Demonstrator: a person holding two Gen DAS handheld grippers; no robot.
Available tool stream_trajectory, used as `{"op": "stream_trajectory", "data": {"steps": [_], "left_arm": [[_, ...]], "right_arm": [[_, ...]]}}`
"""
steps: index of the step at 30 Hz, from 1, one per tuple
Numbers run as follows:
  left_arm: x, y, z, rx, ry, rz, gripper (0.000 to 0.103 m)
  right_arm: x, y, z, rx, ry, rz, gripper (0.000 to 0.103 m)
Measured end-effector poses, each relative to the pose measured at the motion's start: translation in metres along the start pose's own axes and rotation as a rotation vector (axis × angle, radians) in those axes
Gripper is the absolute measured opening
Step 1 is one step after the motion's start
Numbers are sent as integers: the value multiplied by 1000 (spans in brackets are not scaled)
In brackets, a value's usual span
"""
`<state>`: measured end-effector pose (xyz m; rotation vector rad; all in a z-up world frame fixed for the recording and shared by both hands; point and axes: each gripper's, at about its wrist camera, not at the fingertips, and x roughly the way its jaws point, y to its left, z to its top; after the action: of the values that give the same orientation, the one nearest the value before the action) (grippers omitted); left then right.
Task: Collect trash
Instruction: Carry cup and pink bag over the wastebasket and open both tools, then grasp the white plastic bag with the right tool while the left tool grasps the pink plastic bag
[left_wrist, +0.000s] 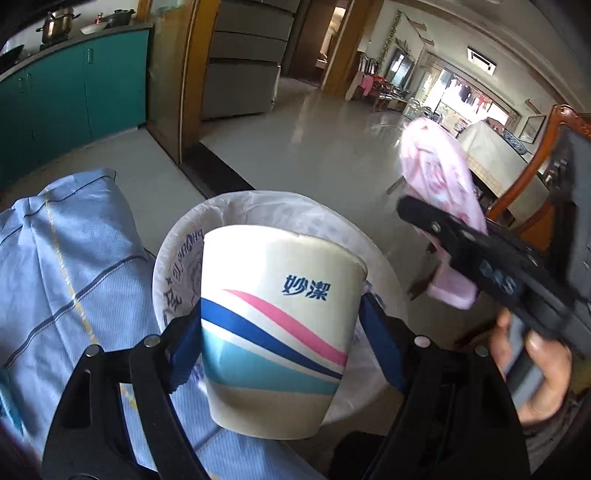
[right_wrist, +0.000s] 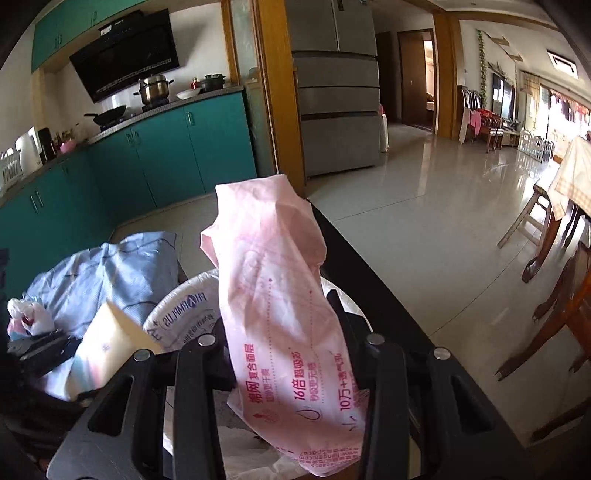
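Observation:
My left gripper (left_wrist: 277, 332) is shut on a paper cup (left_wrist: 273, 325) with blue, pink and teal stripes, held just above a trash bin lined with a white bag (left_wrist: 177, 266). My right gripper (right_wrist: 295, 369) is shut on a pink plastic wrapper (right_wrist: 277, 295) and holds it upright over the same bin (right_wrist: 177, 321). In the left wrist view the right gripper (left_wrist: 480, 251) shows at the right with the wrapper (left_wrist: 439, 184) in it. The cup (right_wrist: 107, 343) shows at the left in the right wrist view.
A light blue striped cloth (left_wrist: 62, 266) lies left of the bin. Teal kitchen cabinets (right_wrist: 147, 155) stand at the left, a grey fridge (right_wrist: 336, 92) behind. Wooden chairs and a table (right_wrist: 554, 258) stand at the right on a tiled floor.

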<state>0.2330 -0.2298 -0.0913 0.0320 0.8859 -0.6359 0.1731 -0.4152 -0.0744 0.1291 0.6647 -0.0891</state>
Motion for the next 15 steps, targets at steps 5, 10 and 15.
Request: {"op": "stream_trajectory", "data": {"steps": [5, 10, 15], "left_arm": [[-6, 19, 5, -78, -13, 18, 91], [-73, 45, -5, -87, -121, 223, 91], [-154, 90, -17, -175, -264, 598, 95]], "right_arm": [[20, 14, -7, -5, 63, 42, 42], [25, 42, -11, -62, 64, 15, 60], [24, 59, -12, -42, 30, 42, 87]]}}
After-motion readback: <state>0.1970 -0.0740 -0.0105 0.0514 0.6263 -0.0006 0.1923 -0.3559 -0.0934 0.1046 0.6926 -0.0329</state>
